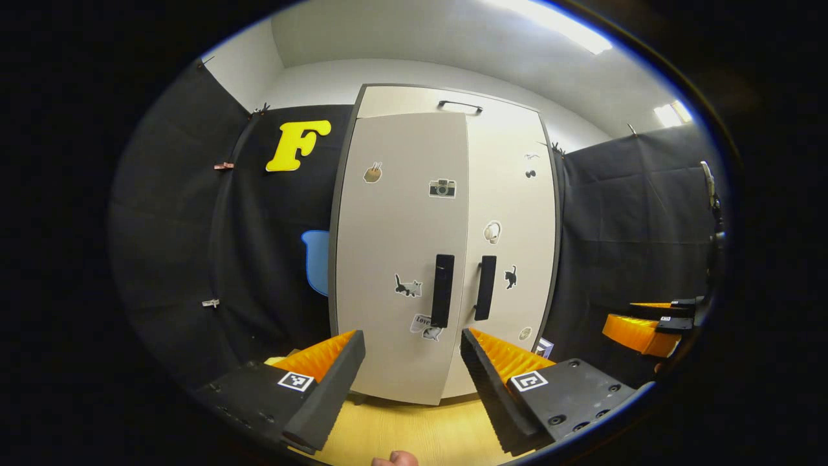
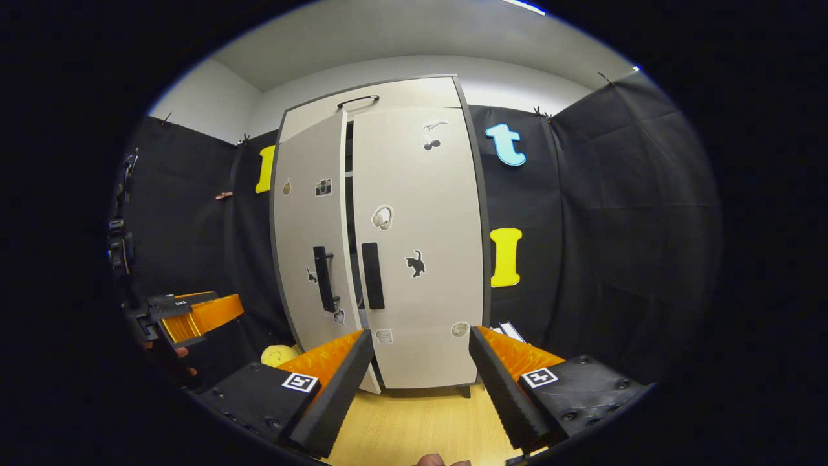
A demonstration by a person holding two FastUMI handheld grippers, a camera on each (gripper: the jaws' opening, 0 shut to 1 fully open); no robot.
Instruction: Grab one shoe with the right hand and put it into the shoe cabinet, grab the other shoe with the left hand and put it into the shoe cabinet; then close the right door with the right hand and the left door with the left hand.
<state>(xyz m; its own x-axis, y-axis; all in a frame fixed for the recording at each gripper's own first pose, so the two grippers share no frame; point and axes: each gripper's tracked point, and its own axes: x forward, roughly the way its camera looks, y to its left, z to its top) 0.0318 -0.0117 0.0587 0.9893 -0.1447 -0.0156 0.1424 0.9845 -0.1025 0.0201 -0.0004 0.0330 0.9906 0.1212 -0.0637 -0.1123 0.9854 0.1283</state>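
The pale shoe cabinet (image 1: 414, 97) stands straight ahead on the floor. Its left door (image 2: 310, 213) is ajar, with a dark gap showing between it and the right door (image 2: 420, 226), which lies flat against the front. Each door carries a black vertical handle, the left handle (image 1: 443, 290) and the right handle (image 1: 485, 287). My left gripper (image 1: 411, 338) is open and holds nothing, a short way in front of the doors. My right gripper (image 2: 420, 335) is open too, facing the right door. Each gripper appears at the edge of the other's view, right gripper (image 1: 647, 327) and left gripper (image 2: 187, 314).
The light wooden floor (image 1: 414, 433) runs up to the cabinet's foot. A yellow soft object (image 2: 279, 355) lies by the cabinet's lower left corner, and a small white item (image 2: 508, 331) by its lower right. Black cloth walls close in both sides.
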